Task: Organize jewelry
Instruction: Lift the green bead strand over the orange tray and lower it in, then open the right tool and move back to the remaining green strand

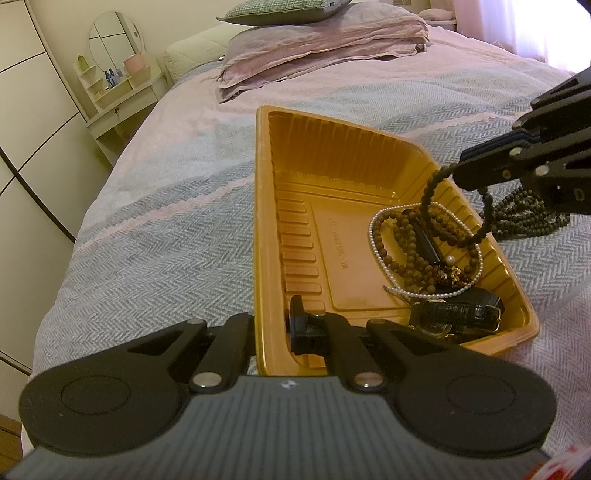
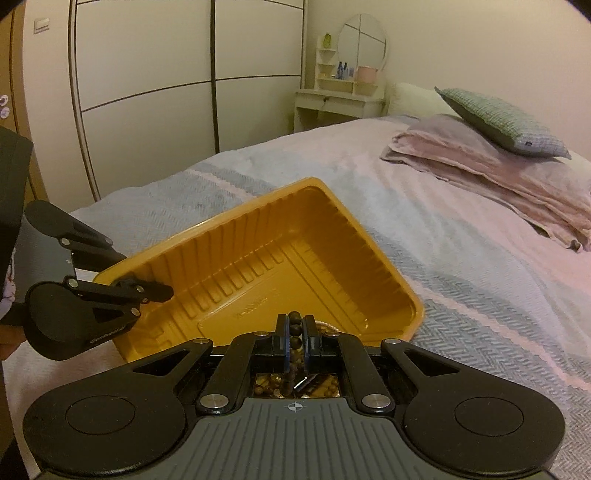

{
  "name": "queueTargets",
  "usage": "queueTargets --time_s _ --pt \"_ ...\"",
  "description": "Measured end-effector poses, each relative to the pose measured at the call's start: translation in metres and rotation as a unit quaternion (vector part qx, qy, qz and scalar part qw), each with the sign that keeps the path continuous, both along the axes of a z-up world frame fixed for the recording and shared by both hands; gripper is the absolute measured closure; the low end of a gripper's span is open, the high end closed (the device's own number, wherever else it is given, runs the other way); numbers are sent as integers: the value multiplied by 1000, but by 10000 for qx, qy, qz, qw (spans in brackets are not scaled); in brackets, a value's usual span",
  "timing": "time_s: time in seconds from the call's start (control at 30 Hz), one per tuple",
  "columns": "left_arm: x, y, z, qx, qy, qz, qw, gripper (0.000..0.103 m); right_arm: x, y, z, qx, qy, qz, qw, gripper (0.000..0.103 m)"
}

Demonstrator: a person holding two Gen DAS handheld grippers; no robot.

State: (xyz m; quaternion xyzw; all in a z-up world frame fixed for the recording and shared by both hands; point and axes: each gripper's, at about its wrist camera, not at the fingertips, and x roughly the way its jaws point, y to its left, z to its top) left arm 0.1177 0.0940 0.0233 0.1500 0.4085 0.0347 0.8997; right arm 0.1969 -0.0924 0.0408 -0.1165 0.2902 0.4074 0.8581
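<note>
A gold plastic tray (image 1: pixel 295 177) lies on the bed and holds a pearl necklace (image 1: pixel 373 236), brown bead strands (image 1: pixel 406 254) and a black-strapped watch (image 1: pixel 454 314). My left gripper (image 1: pixel 271 325) is shut on the tray's near wall, one finger inside and one outside. My right gripper (image 1: pixel 458 171) is shut on a dark bead necklace (image 1: pixel 430 188) that hangs in a loop down into the tray. In the right wrist view the beads (image 2: pixel 294 328) sit between the shut pads, above the tray (image 2: pixel 258 236); the left gripper (image 2: pixel 155 290) grips its left wall.
More dark beads (image 1: pixel 524 218) lie on the herringbone bedspread (image 1: pixel 147 240) right of the tray. Folded pink blankets (image 1: pixel 325 48) and a checked pillow (image 1: pixel 280 11) are at the bed's head. A white vanity (image 2: pixel 340 96) and a wardrobe (image 2: pixel 147 92) stand beyond.
</note>
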Motion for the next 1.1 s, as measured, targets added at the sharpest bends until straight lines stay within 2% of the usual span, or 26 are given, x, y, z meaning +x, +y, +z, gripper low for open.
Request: queueTargets --time_s 0.17,0.27,0.33,0.37,0.4,0.67,0.87,1.1 --pt "0 0 0 -2 2 0 10000 100 0 2 -2 14 2 39 10000 96" --pt "0 0 0 -2 1 0 10000 100 4 -2 0 249 109 75 9996 95" --pt "0 0 0 -6 -1 3 10000 100 6 -8 2 336 87 -70 9994 78" --pt "0 1 0 -11 0 6 10000 100 7 -14 4 365 7 -196 9991 61" --pt "0 1 0 -14 1 6 10000 100 7 -20 5 409 -29 -305 9987 55" --pt "0 0 -1 -23 -6 17 10000 100 17 -101 -4 439 246 -1260 9908 54" --pt "0 -1 0 -8 -21 21 10000 100 18 -174 -22 277 381 -2105 9765 55" --pt "0 -1 1 -3 -11 41 10000 100 3 -211 -57 -92 665 -2339 9699 55"
